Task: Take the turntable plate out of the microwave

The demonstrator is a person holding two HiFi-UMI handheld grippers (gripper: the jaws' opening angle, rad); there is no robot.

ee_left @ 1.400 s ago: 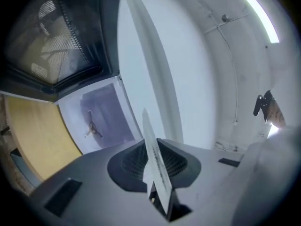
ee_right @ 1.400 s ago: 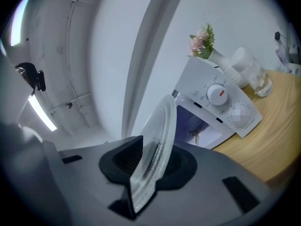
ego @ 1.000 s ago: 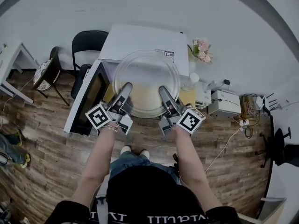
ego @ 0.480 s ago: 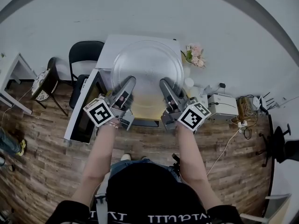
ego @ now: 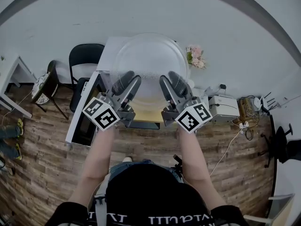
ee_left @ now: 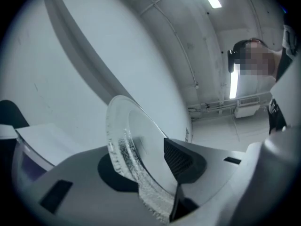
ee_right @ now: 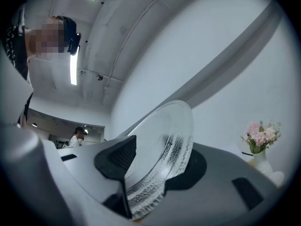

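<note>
The clear glass turntable plate (ego: 150, 55) hangs in the air above the white microwave (ego: 109, 51), tilted up toward the wall. My left gripper (ego: 126, 79) grips its near rim on the left and my right gripper (ego: 170, 78) grips it on the right. In the left gripper view the plate (ee_left: 127, 140) stands on edge between the jaws of that gripper (ee_left: 148, 166), its rim against the ribbed pad. The right gripper view shows the plate (ee_right: 164, 145) the same way in the right gripper (ee_right: 153, 166). Both pairs of jaws are opening, with the rim still between them.
The microwave door (ego: 82, 121) hangs open at the left, below my left hand. A black chair (ego: 84, 55) stands behind it. A vase of pink flowers (ego: 195, 55) and a white device (ego: 225, 106) sit at the right. A wooden floor lies below.
Both grippers have risen with the plate, from just above the microwave to well over it. Both wrists have rolled, tilting the plate's far edge up, and the fingers show wider apart.
</note>
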